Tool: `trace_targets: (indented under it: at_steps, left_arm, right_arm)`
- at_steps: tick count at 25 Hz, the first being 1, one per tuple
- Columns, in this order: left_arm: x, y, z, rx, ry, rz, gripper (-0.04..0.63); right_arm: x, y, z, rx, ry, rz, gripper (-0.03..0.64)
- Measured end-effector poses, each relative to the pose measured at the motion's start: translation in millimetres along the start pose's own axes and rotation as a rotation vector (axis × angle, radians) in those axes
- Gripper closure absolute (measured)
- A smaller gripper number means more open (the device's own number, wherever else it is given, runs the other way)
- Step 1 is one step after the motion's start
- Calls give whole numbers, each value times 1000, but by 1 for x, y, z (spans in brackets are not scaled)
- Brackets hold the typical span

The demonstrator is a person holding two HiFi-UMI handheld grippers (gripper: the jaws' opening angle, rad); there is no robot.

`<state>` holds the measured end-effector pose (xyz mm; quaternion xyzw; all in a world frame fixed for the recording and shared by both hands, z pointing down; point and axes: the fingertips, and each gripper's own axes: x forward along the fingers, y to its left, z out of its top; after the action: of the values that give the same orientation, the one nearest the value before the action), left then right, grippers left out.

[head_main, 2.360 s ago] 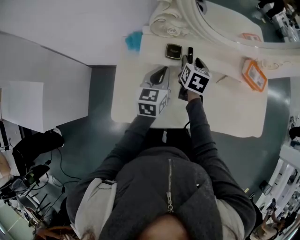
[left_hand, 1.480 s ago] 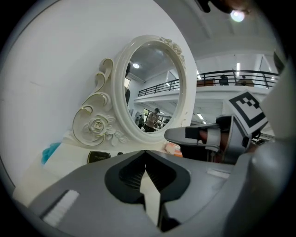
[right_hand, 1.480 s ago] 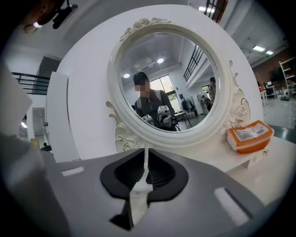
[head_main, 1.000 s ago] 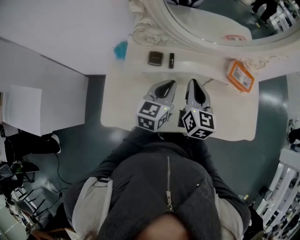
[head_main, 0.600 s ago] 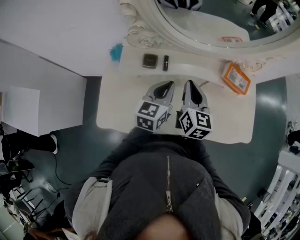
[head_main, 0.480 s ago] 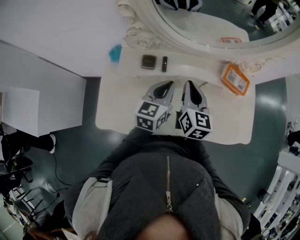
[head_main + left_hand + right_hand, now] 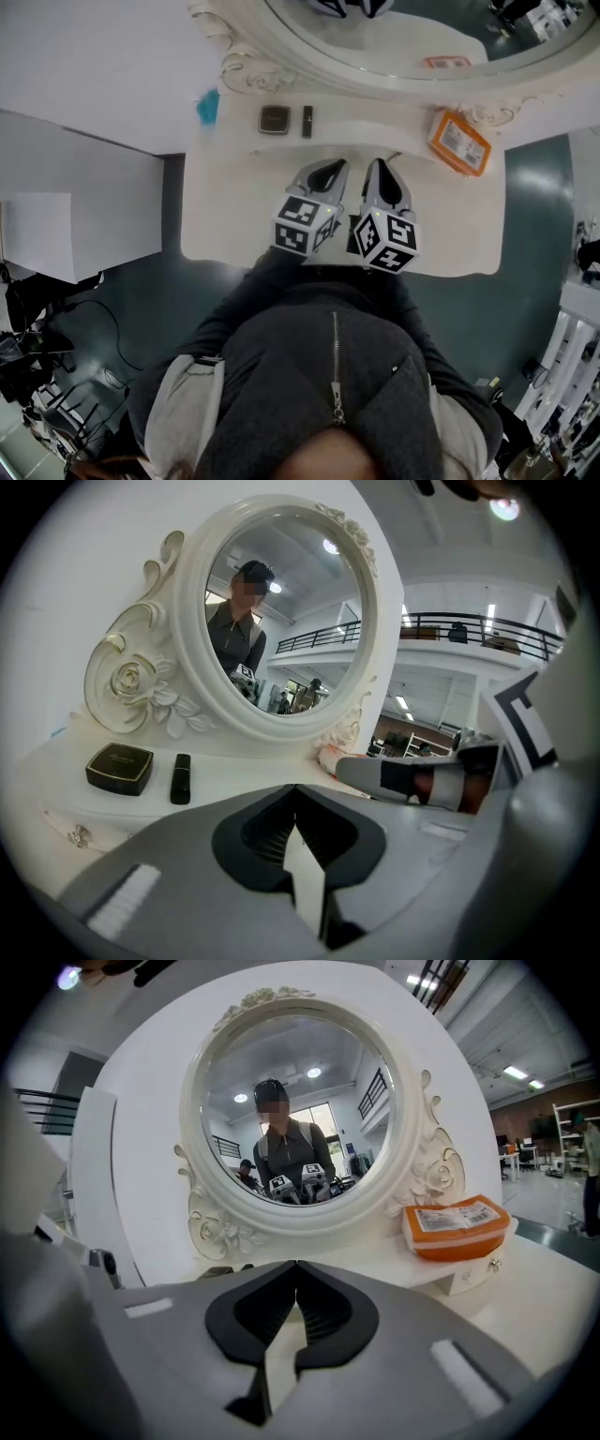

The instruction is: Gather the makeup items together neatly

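Observation:
A dark square compact (image 7: 274,119) (image 7: 119,767) lies on the raised shelf of the white dressing table (image 7: 225,216), with a black lipstick tube (image 7: 307,121) (image 7: 180,778) just to its right. Both grippers hover side by side over the table's middle, short of the shelf. My left gripper (image 7: 334,167) (image 7: 296,789) is shut with nothing in it. My right gripper (image 7: 378,166) (image 7: 296,1266) is shut too, and empty. An orange packet (image 7: 459,142) (image 7: 457,1226) rests at the shelf's right end.
An ornate white oval mirror (image 7: 394,47) (image 7: 298,1119) stands behind the shelf and reflects the person. A small turquoise thing (image 7: 207,106) sits at the table's far left corner. A little metal trinket (image 7: 78,835) lies on the table below the compact. Dark floor surrounds the table.
Both grippers have drawn back from the shelf toward the table's middle, staying shut. The compact and lipstick stay on the shelf; they shifted in the picture as the head camera moved.

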<state>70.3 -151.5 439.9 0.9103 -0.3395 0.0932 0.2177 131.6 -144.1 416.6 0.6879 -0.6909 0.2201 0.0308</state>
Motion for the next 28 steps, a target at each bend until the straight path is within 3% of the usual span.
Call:
trace_targets:
  at_steps: [15,28]
  left_arm:
    - [50,-10,-48,40,135,15,586]
    - [53,5,-62,26,164,66,586]
  right_arm:
    - [25,-94,-62,90,196,-158,545]
    - [67,-115,-96,96,293,-242,488]
